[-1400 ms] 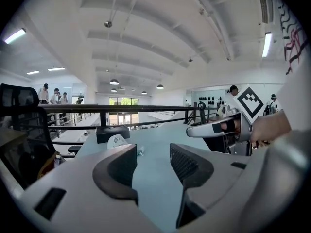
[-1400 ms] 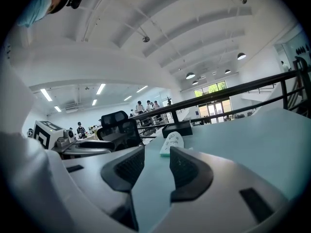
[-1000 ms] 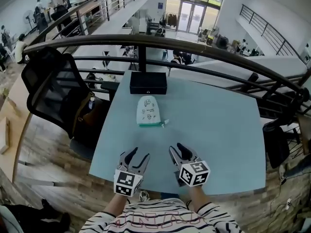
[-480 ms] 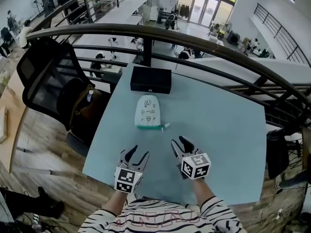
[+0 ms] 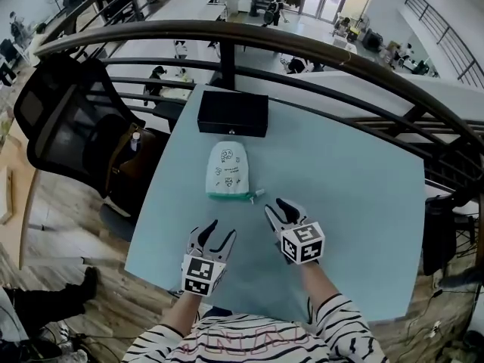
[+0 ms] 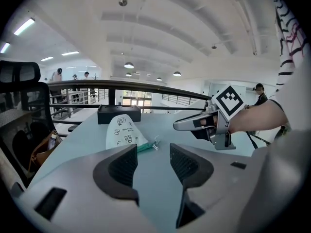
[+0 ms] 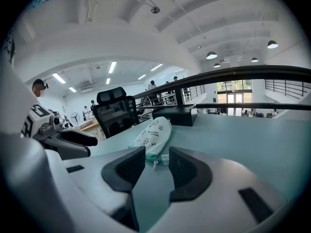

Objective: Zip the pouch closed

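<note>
A pale blue-green table (image 5: pixel 355 203) with a smooth matte top and straight edges stands against a curved dark metal railing (image 5: pixel 325 55). A soft white fabric pouch (image 5: pixel 228 169), rounded at its far end and printed with small dark drawings, lies flat near the middle of the table's left half. Its near end is squared off with a teal band, and a small pale zip pull (image 5: pixel 257 194) sticks out at the right corner of that band. Whether the zip is drawn across cannot be made out from here. Beyond the pouch, close to the table's far edge, sits a long rectangular black box (image 5: pixel 233 113) with hard, sharp corners. A black mesh office chair (image 5: pixel 60 123) stands off the table's left edge. The table to the right of the pouch is bare. The left hand-held gripper (image 5: pixel 222 230) hovers over the near part of the table, its grey, ridged jaws spread apart with nothing between them, and the pouch lies ahead of it, clearly apart. The right hand-held gripper (image 5: pixel 274 207) is also spread and holds nothing. It sits nearer the pouch, with the zip pull just ahead and to its left, not touching.
</note>
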Action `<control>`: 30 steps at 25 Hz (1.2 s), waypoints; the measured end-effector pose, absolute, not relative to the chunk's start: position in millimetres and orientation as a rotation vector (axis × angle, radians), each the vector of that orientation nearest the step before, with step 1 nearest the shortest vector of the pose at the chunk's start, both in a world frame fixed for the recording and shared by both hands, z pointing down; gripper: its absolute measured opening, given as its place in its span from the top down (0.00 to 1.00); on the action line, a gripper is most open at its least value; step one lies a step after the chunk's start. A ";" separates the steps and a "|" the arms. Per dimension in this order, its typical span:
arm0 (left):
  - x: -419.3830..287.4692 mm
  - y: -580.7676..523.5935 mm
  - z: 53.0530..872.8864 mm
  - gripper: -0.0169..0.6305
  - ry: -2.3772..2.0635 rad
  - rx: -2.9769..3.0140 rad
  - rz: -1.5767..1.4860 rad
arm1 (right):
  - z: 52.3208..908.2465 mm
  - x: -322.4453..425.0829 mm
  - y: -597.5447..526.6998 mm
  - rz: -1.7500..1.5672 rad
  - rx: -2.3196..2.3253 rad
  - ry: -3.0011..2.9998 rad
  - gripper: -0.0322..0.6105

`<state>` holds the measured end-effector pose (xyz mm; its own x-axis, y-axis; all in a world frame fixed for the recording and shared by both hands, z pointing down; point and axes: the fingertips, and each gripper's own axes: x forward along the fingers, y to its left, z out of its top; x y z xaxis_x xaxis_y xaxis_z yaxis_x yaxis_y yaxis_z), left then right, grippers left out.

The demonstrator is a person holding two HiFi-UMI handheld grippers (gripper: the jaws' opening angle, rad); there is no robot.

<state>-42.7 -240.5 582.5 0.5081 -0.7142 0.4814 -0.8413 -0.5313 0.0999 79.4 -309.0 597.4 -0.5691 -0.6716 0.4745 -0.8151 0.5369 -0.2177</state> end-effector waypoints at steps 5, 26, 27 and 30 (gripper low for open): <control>-34.9 -253.1 596.2 0.68 -1.291 2.415 0.574 | 626.2 75.9 -326.5 0.450 1.123 -2.423 0.69; -39.9 -249.3 625.2 0.68 -1.255 2.342 0.701 | 670.0 43.6 -354.7 0.149 0.807 -2.417 0.69; -41.7 -246.8 625.9 0.68 -1.257 2.335 0.703 | 670.4 43.8 -354.9 0.151 0.802 -2.411 0.69; -45.7 -243.4 626.6 0.68 -1.267 2.328 0.695 | 673.6 44.6 -353.6 0.132 0.784 -2.388 0.76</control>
